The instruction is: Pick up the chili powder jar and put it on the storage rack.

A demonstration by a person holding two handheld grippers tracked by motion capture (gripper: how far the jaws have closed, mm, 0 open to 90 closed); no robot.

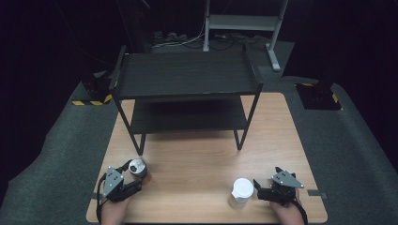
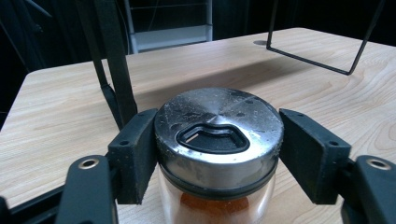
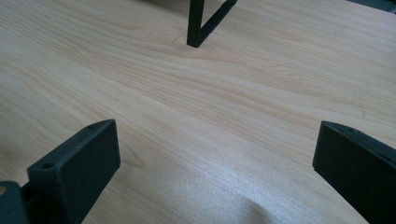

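Glass jar [image 2: 218, 154] with a metal lid is standing on the table [image 1: 202, 159] near its front left corner, and the left gripper [image 1: 136, 180] is clamping it just under the lid, reaching in level from the person's side. Right gripper [image 1: 261, 187] is hanging open beside a white cup [image 1: 241, 192], pointing toward it, with the black rack [image 1: 187, 75] standing well behind both.

Dim, perhaps grainy overhead; dark surroundings.

No readable text, label or number on anything.
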